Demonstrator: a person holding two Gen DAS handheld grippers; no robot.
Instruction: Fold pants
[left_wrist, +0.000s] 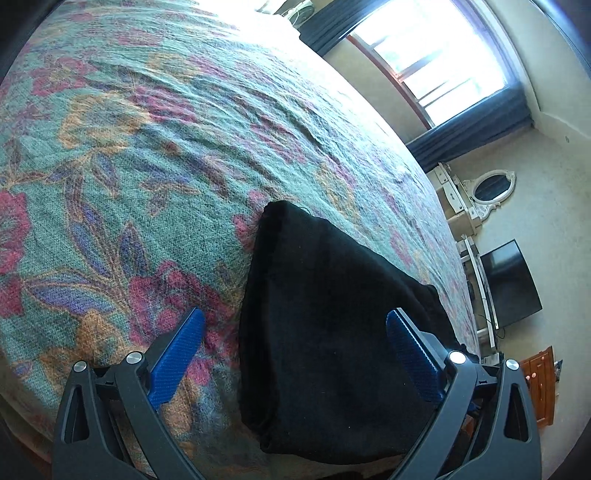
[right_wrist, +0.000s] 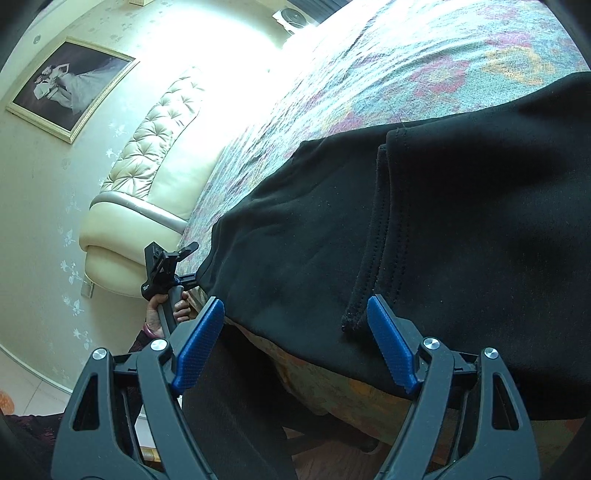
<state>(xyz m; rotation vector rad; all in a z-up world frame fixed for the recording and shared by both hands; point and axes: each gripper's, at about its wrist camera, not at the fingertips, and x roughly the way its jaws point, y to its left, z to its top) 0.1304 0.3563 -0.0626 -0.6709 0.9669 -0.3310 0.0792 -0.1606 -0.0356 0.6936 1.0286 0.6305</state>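
Here black pants (right_wrist: 424, 229) overhang the floral bedspread's (left_wrist: 147, 147) near edge

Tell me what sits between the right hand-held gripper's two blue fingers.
In the right wrist view, the right hand-held gripper stands open; between its fingers lies the black pants, their hemmed edge draped over the bed's side. Neither pad touches them.

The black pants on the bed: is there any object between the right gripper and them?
Nothing visible does. The right gripper is open just in front of the black pants, which lie on the floral bedspread and hang over its edge; only air separates them.
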